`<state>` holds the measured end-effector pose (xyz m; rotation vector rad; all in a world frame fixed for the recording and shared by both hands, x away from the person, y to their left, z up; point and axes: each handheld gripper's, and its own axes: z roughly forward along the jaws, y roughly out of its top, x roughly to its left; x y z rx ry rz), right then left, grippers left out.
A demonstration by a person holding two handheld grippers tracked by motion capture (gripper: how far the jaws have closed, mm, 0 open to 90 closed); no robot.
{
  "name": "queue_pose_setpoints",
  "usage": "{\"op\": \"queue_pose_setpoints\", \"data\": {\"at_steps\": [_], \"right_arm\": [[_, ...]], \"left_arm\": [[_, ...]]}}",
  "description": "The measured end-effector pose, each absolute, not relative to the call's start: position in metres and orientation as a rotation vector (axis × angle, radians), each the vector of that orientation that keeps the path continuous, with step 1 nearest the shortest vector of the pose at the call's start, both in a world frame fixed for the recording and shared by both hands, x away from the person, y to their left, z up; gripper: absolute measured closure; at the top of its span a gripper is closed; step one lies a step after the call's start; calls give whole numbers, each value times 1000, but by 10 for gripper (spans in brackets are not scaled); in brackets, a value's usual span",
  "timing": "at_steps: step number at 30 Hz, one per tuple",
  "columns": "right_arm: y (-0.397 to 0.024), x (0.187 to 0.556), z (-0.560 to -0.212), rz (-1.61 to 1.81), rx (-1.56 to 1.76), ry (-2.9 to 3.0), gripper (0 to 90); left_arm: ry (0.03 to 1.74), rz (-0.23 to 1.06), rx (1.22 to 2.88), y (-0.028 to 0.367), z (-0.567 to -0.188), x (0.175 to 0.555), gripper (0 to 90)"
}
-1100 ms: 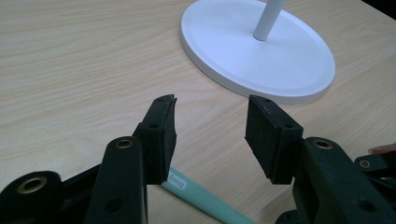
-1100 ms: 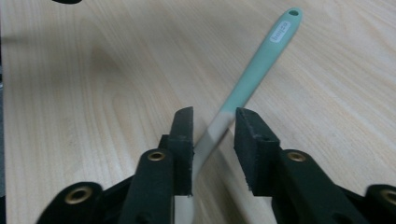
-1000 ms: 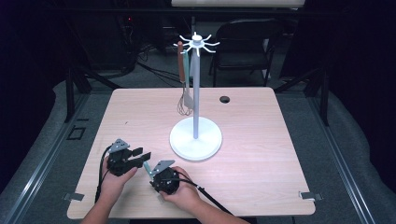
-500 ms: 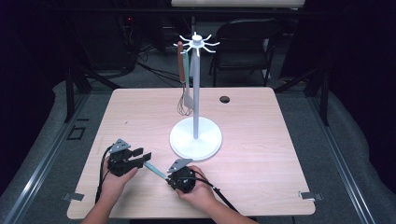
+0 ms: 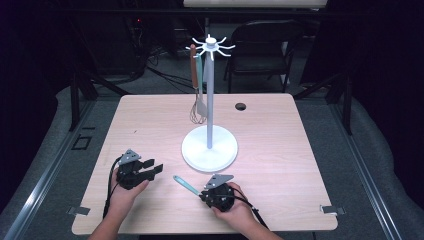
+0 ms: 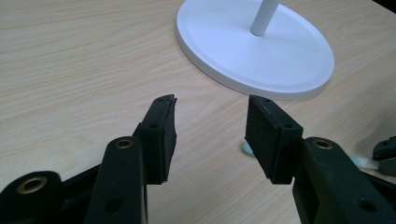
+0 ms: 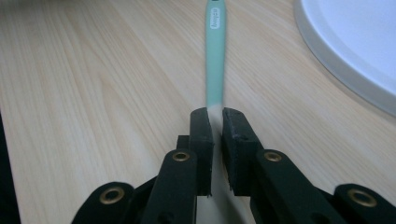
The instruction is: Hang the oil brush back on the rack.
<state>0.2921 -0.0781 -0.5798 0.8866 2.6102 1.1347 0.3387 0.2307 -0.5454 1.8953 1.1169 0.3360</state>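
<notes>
1. High view: a white utensil stand (image 5: 209, 147) sits mid-table, its pole topped by a ring of hooks (image 5: 210, 46). Two utensils already hang there, a whisk (image 5: 195, 107) with a brown handle and a spatula (image 5: 201, 102) beside it, so part of the hanging work looks done.
2. The remaining piece is a mint-green utensil (image 5: 185, 185), lying low over the table near the front edge, between the two hands and just in front of the stand's base.
3. Right gripper view: the right gripper (image 7: 215, 114) has its jaws clamped on one end of the mint-green utensil (image 7: 215, 56), the handle running straight away from the pads toward the far side of the picture. The jaws have just been closing, and the handle is between them, so the grasp appears made.
4. Left gripper view: the left gripper (image 6: 210, 123) stands with jaws spread and nothing between them, resting low beside the stand's base (image 6: 254, 49); a bit of the mint-green handle shows past its right jaw.
5. Judgement: picking up is about finished. Still left are lifting the utensil, carrying it up to the top of the pole, and catching its end on a free hook.
6. Whether the far end has a hanging hole I cannot tell.
</notes>
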Motion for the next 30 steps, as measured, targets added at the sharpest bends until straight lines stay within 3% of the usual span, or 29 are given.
{"op": "queue_pose_setpoints", "data": {"at_steps": [11, 18, 30], "right_arm": [[-117, 282, -578, 1110, 903, 2608, 828], [-118, 278, -579, 1112, 893, 2606, 782], [-103, 289, -580, 1138, 908, 2573, 792]], "left_arm": [[1108, 329, 1912, 227, -545, 337, 524], [1102, 329, 1903, 226, -545, 336, 524], [1071, 293, 1937, 213, -550, 334, 521]]}}
